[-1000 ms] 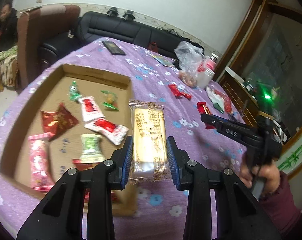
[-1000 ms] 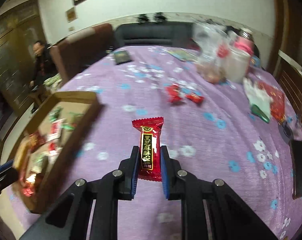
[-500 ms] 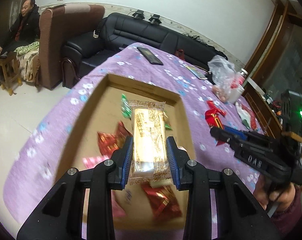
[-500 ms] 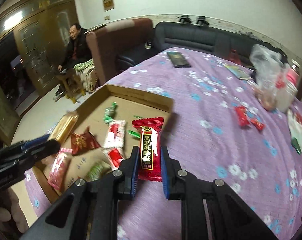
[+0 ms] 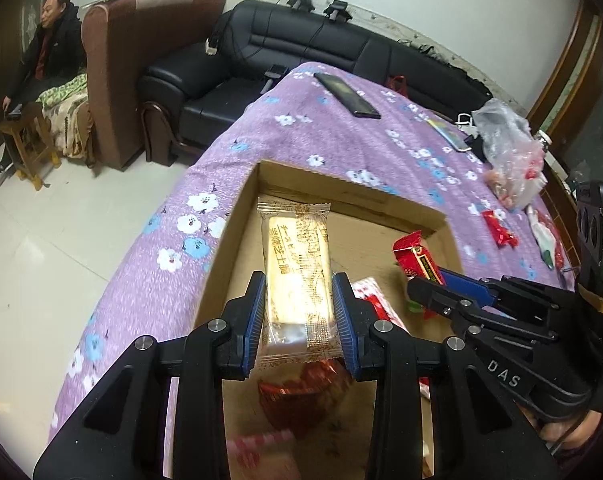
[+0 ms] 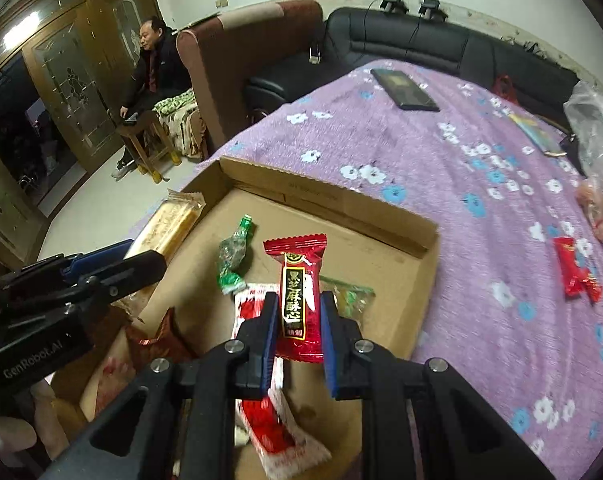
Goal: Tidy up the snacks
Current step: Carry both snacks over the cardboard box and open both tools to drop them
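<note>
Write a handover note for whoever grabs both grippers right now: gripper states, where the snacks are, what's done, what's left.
Left gripper: shut on the clear-wrapped yellow cake bar, held above the cardboard box.
Right gripper: shut on the red packet with black label, also above the box.
Done: several snacks already lie in the box, among them a green twisted candy and a red-and-white packet.
Left: release both held snacks into the box, then collect the red candies lying on the purple tablecloth. The clear plastic bag at the far edge may hold more; contents unclear.
</note>
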